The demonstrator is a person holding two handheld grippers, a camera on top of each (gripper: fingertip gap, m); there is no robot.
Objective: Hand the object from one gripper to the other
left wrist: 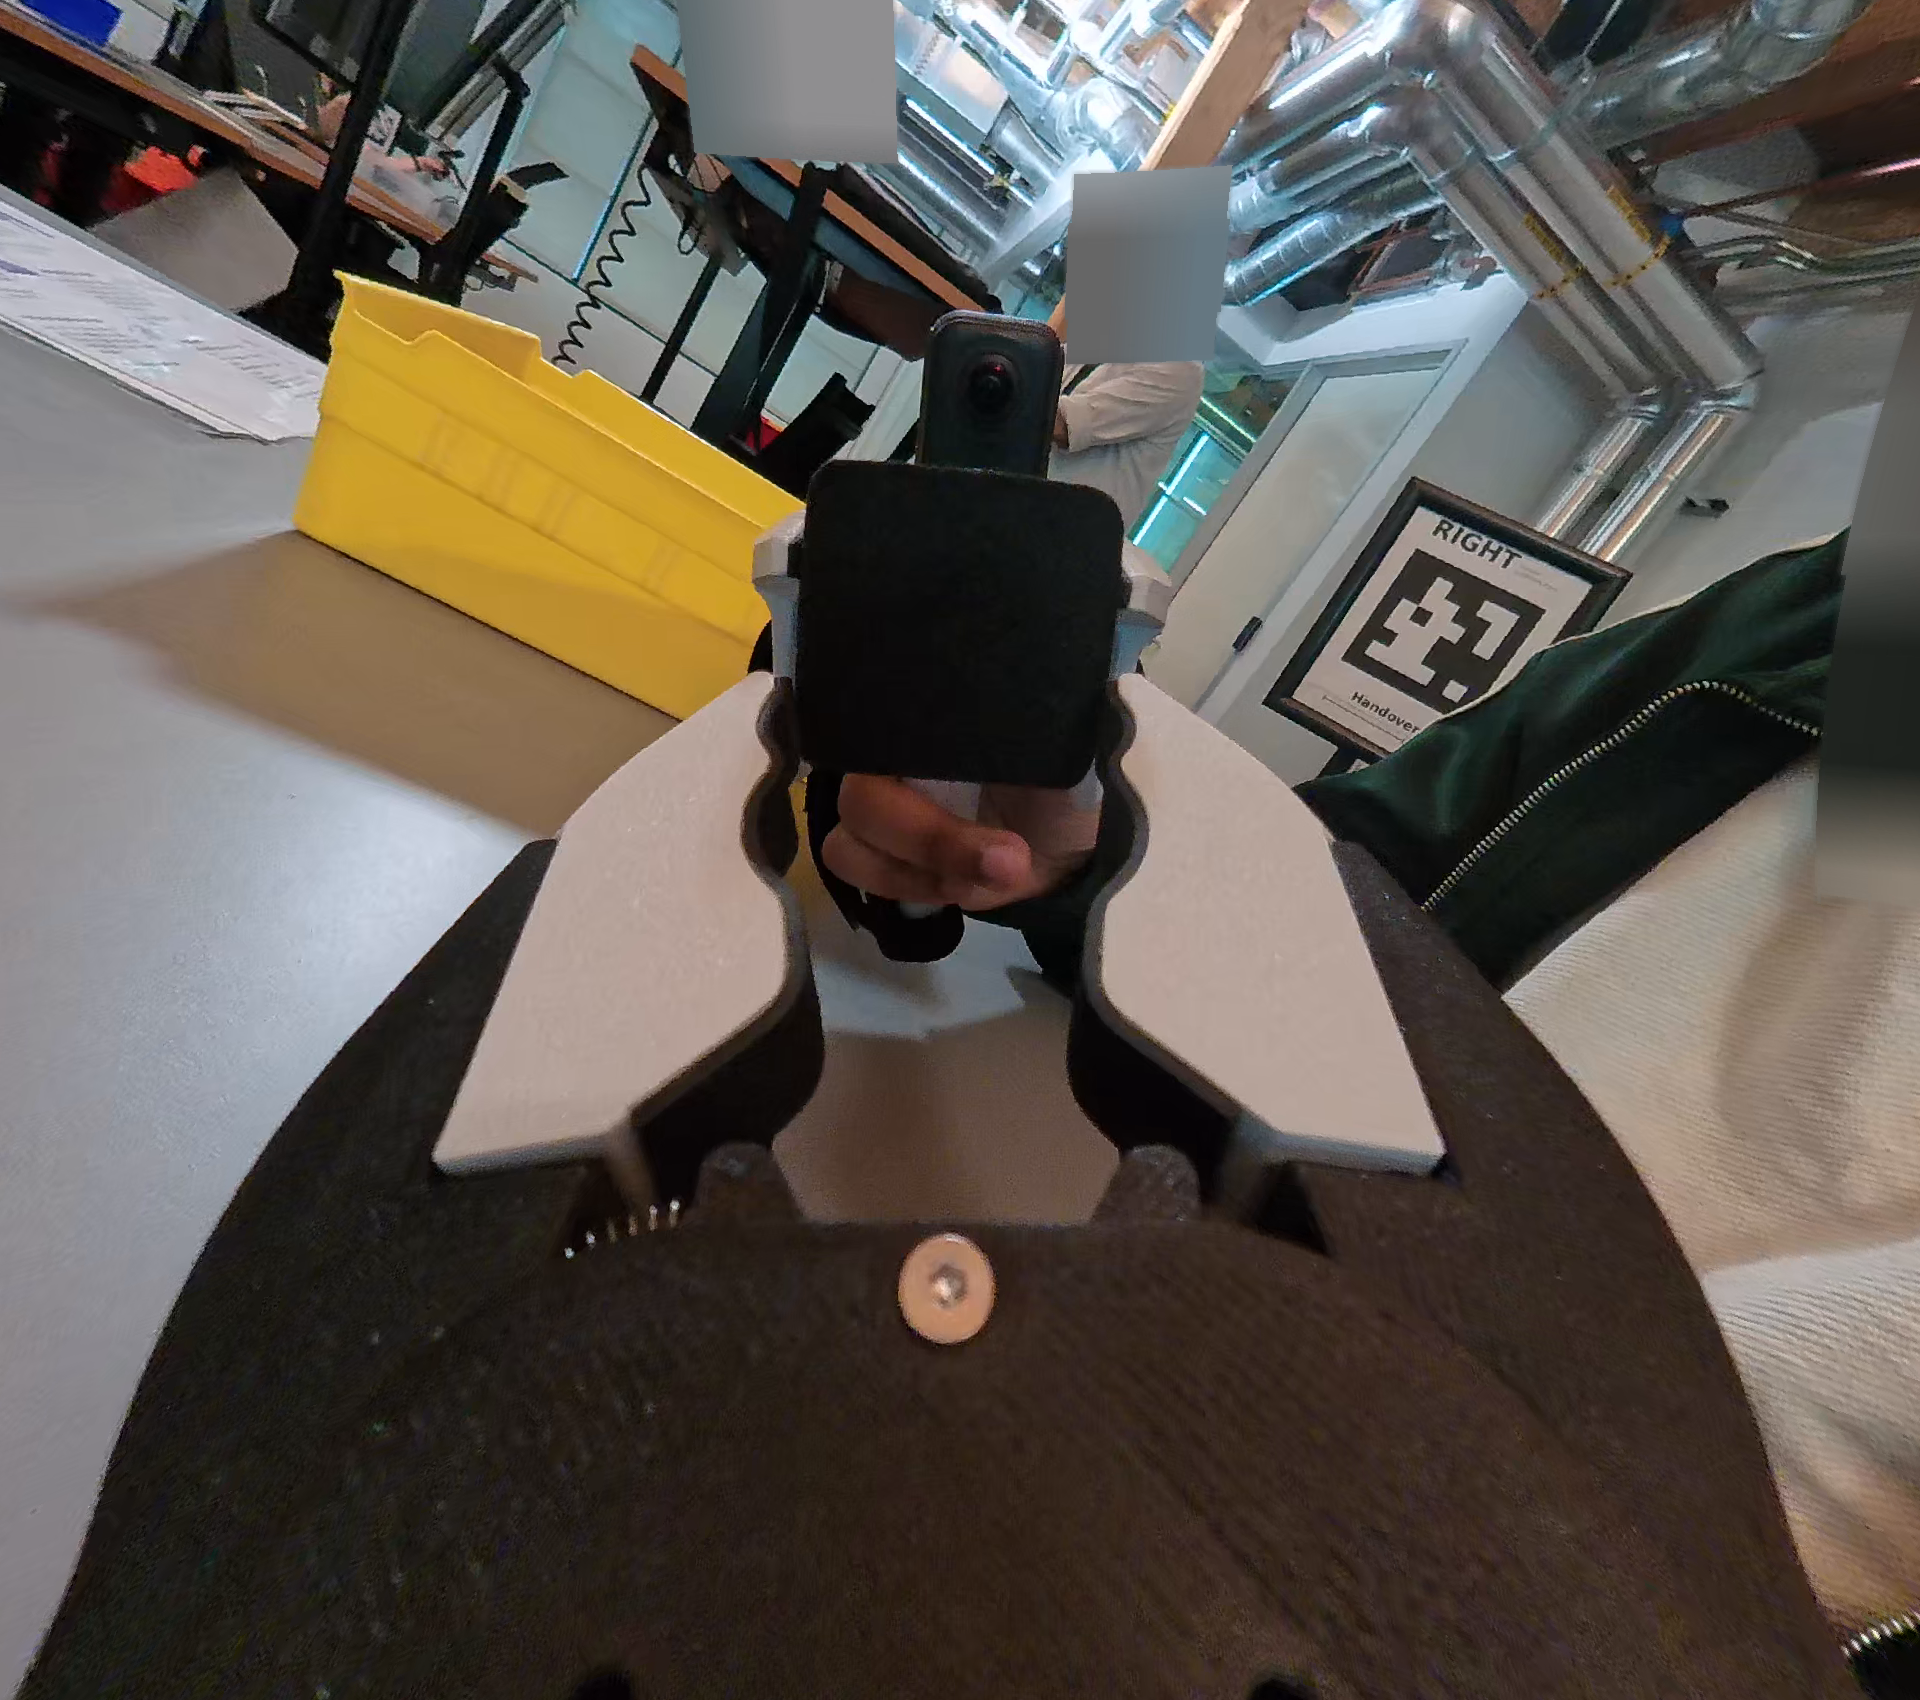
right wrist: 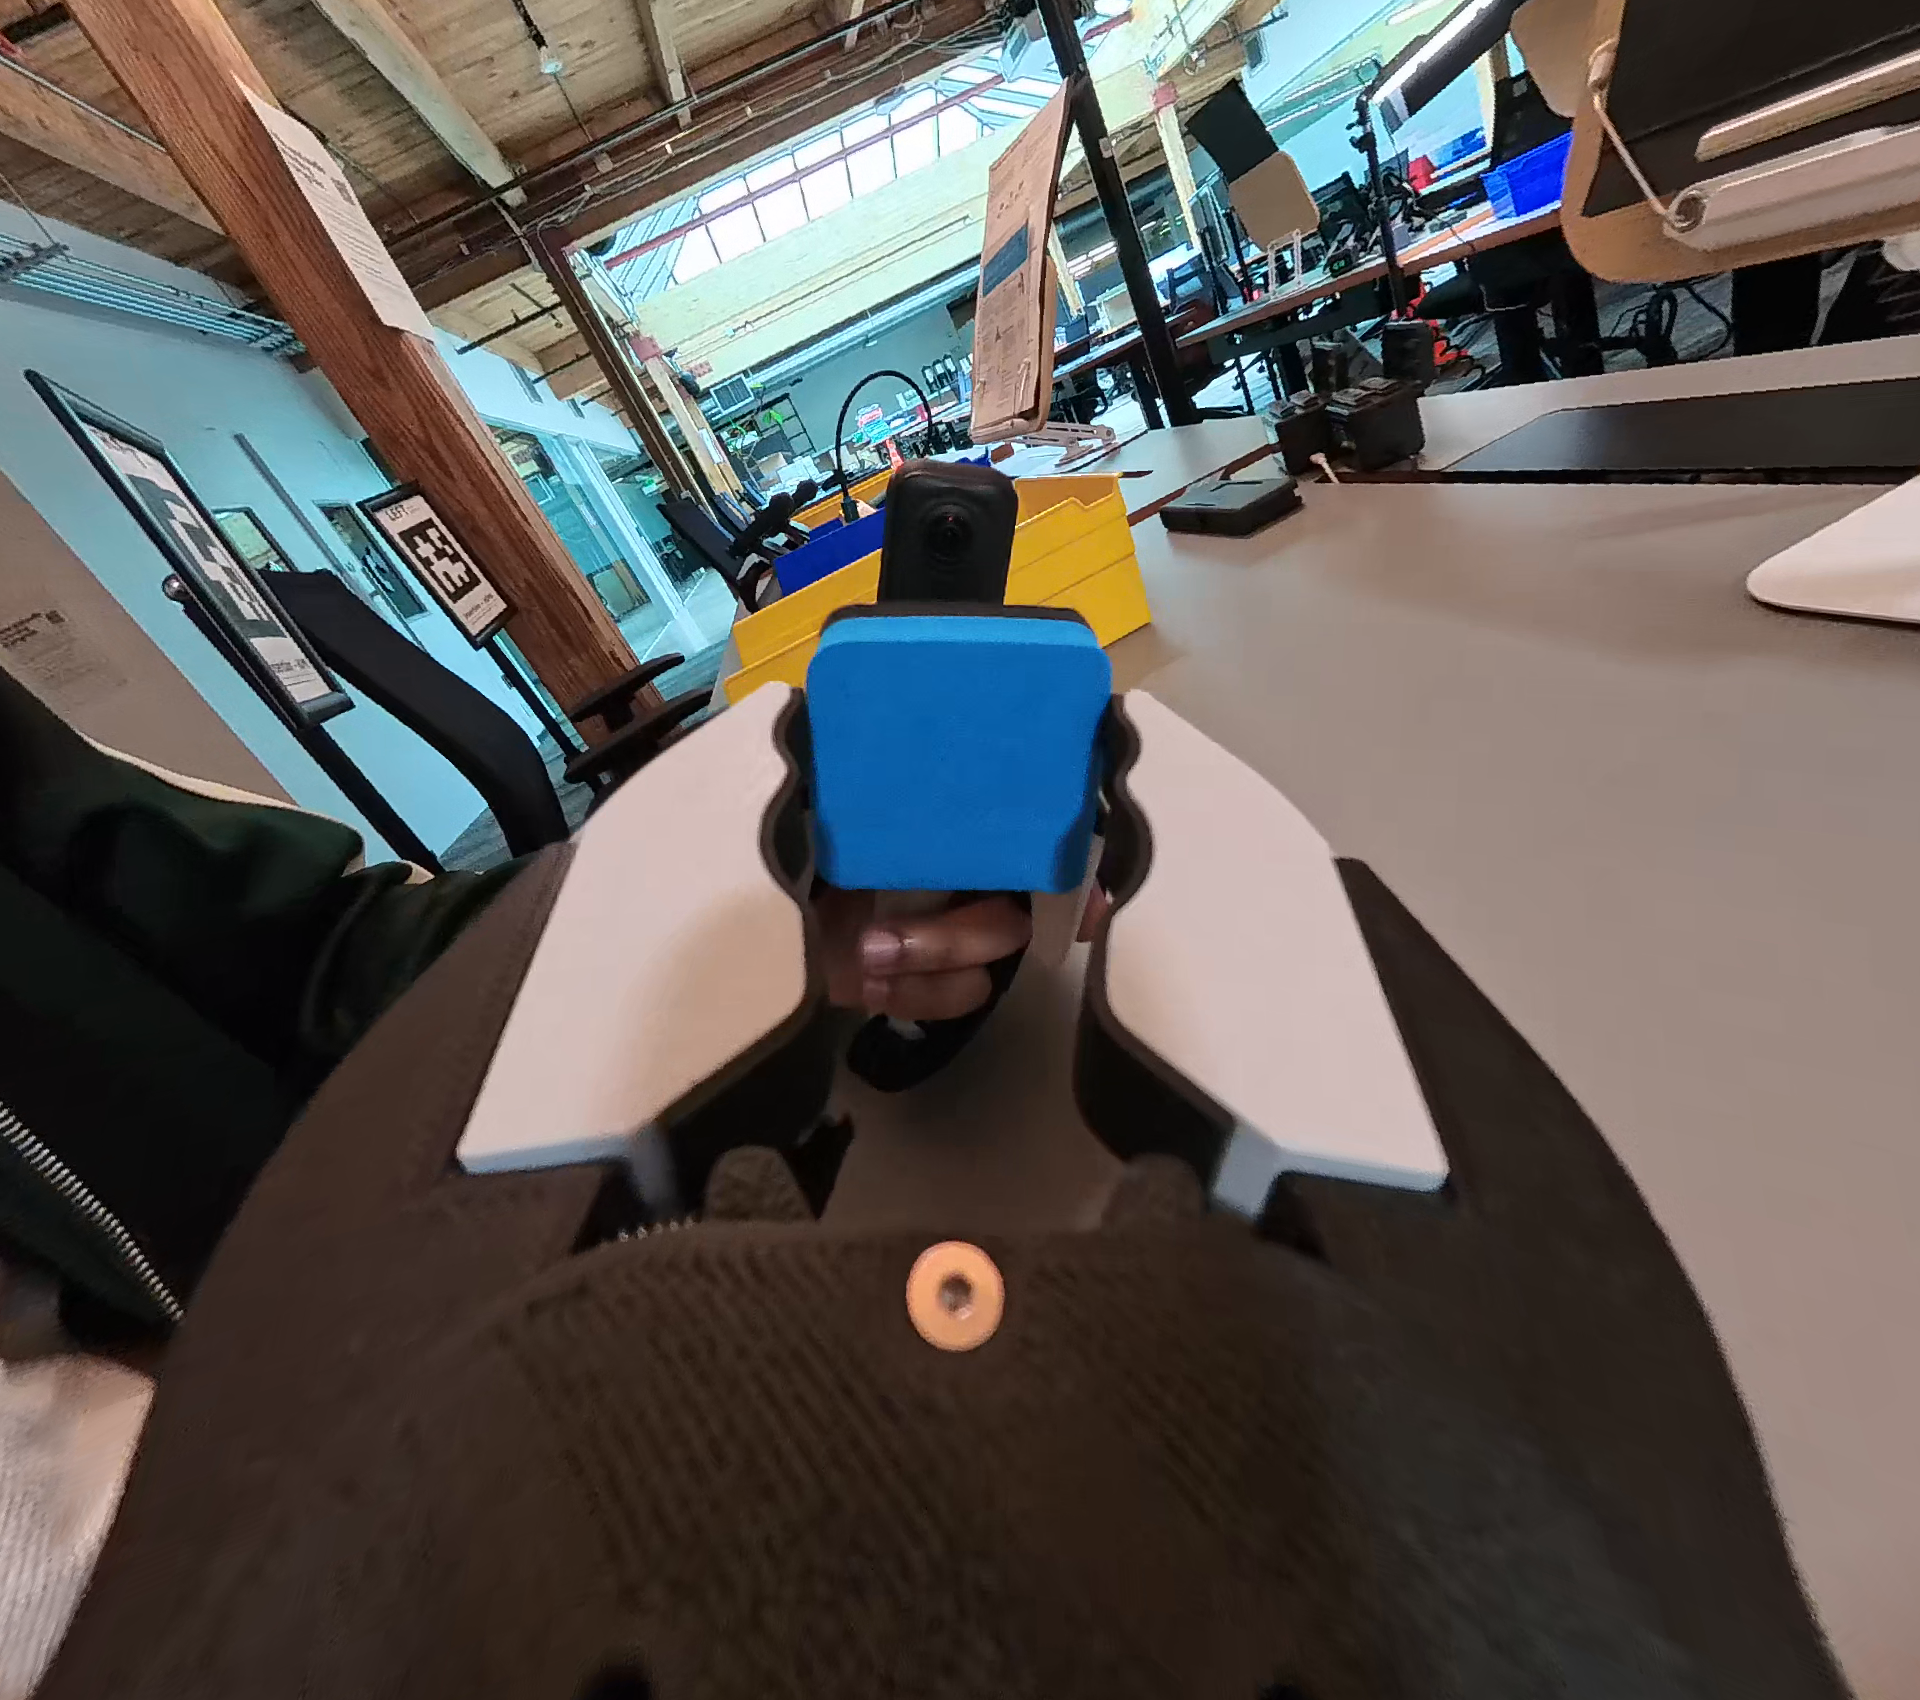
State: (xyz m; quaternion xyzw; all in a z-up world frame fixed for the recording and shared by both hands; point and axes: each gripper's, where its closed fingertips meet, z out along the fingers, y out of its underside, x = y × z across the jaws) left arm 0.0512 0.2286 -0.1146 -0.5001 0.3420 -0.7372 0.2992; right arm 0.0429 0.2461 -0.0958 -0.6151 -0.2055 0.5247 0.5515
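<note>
two tongs nose to nose over the near edge of the desk, short of the yellow bin. between them one flat foam pad, upright, black face toward the left tongs, blue face toward the right tongs. each pair part closed, tips pressed to the pad's side edges, so apparently gripped from both ends at once; impossible to tell which grip is firmer. thin axis along the line joining the tongs, neither nearer. likely next: one side to let go, the other to draw straight back.
</note>
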